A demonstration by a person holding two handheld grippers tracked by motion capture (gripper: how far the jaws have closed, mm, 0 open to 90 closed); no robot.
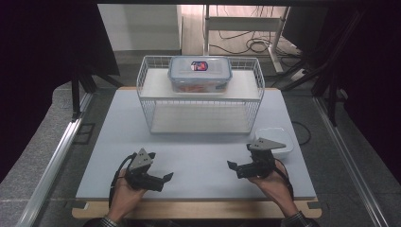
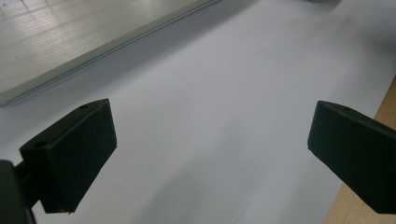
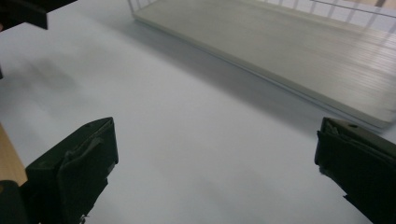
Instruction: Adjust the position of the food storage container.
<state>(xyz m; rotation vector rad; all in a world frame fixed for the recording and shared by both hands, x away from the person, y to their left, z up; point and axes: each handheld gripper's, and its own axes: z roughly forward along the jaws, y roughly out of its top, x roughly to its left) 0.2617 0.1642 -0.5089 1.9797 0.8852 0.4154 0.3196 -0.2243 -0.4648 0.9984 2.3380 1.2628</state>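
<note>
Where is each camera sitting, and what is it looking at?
High view: above the person's side, looking forward and down on the white table, white wire shelf rack, clear plastic lidded box and small white dish; both hands with left gripper and right gripper show.
Left gripper view: rides the left gripper, facing bare tabletop; its black jaws stand apart.
Right gripper view: rides the right gripper, facing the rack's pale bottom board; jaws apart.
Shared: both gripper views show the table and that board.
</note>
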